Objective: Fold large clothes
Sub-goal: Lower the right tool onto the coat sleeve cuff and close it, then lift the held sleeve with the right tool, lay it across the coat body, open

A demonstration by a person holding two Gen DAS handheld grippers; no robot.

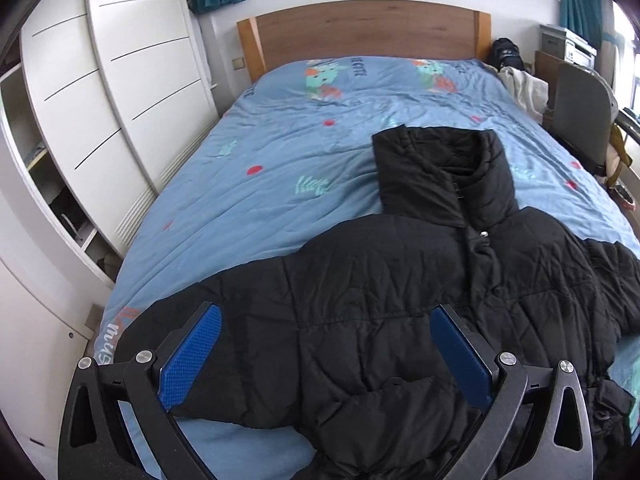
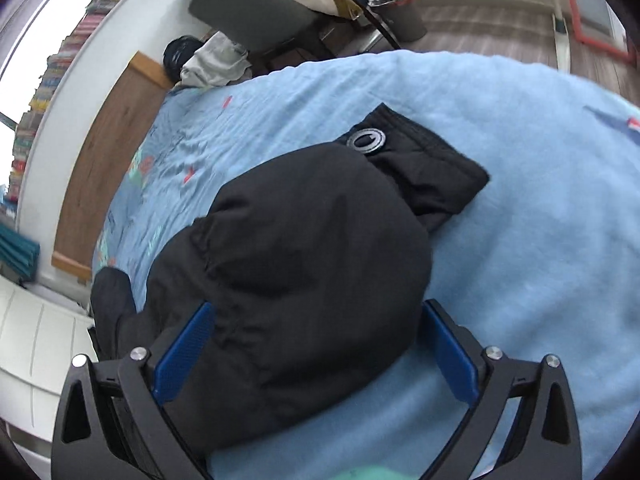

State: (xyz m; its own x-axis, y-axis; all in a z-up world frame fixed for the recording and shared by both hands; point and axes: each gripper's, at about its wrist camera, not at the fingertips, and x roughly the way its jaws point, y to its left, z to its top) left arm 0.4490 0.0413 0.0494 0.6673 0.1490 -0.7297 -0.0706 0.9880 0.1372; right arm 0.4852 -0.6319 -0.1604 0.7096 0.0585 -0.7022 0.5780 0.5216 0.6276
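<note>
Both your claws stand wide: the left gripper (image 1: 324, 352) and right gripper (image 2: 316, 344) each straddle the black puffer jacket (image 1: 400, 280), gripping nothing. Close shallow and the slippery padding may squirt out toward the headboard (image 1: 360, 36), spoiling your fold.

We see the jacket (image 1: 400, 288) lying on the near part of the bed (image 1: 280, 152), its collar toward the far headboard (image 1: 360, 32). A wardrobe (image 1: 100, 100) stands left of the bed, and a chair (image 1: 580, 120) stands right of it, near the headboard.
</note>
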